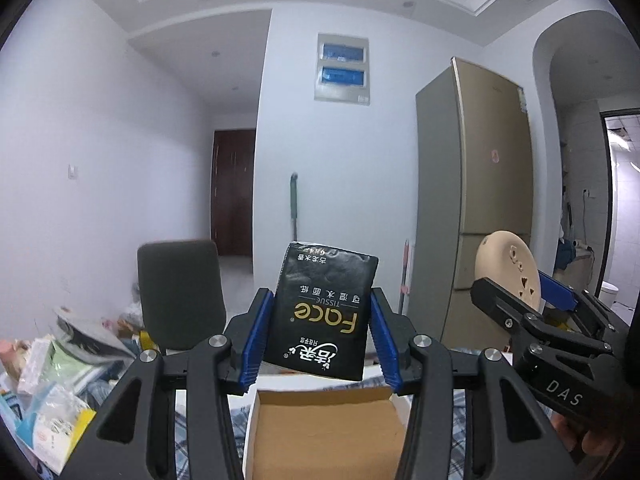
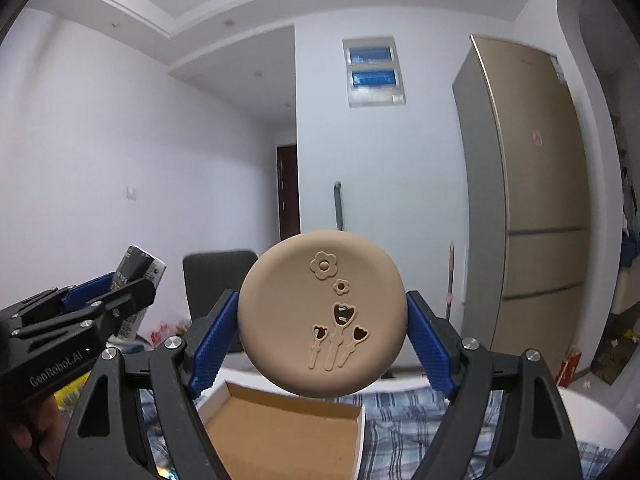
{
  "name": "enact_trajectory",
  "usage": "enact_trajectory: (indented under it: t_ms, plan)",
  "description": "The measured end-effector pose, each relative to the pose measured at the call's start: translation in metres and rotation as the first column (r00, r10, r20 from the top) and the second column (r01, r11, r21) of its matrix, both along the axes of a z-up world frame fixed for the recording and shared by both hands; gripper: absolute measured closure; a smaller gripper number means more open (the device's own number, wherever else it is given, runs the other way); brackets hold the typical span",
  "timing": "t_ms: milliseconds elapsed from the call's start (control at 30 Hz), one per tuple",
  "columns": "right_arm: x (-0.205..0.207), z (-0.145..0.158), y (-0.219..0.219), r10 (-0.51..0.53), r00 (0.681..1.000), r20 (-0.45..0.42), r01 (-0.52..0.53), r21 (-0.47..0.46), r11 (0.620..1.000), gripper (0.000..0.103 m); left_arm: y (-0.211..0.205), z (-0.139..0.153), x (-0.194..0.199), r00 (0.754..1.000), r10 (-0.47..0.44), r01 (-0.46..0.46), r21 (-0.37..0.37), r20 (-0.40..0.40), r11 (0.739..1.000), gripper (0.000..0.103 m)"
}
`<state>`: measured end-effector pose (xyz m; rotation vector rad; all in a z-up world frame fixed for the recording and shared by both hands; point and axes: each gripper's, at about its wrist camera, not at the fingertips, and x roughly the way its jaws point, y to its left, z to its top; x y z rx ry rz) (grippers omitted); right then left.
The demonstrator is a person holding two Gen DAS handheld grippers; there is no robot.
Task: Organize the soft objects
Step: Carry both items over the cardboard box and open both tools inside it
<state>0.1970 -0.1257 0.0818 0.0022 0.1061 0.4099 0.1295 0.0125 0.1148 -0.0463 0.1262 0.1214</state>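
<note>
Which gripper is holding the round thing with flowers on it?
The right gripper holds the tan round pad; the left gripper holds a black tissue pack.

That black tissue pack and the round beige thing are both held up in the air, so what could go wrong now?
The black tissue pack is pinched only at its sides by the left gripper, tilted, so it might slip. The beige flower-patterned disc sits wide between the right gripper fingers and could pop out. Either could miss the cardboard box.
</note>
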Motion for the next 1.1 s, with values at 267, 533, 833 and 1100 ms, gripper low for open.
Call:
enact_trajectory:
  t_ms: [267, 533, 833, 1100]
  plan:
    - [0.048, -0.070, 0.023, 0.023, 0.971, -0.239, -0.054, -0.125, 0.991, 0.023, 0.020, -0.055, 0.064, 0.971, -0.028, 0.020, -0.035, -0.236, 0.999, 0.053]
    - [0.080, -0.128, 0.033, 0.049, 0.882, -0.470, -0.149, -0.178, 0.973, 0.023, 0.034, -0.124, 0.105, 0.886, -0.014, 0.000, -0.031, -0.463, 1.000, 0.053]
    - [0.094, -0.154, 0.041, 0.070, 0.813, -0.578, -0.214, -0.186, 0.959, 0.023, 0.040, -0.145, 0.112, 0.856, -0.032, -0.007, -0.074, -0.515, 0.997, 0.053]
    - [0.096, -0.160, 0.047, 0.057, 0.813, -0.580, -0.224, -0.221, 0.949, 0.019, 0.044, -0.146, 0.114, 0.860, -0.012, -0.038, -0.088, -0.510, 0.995, 0.011]
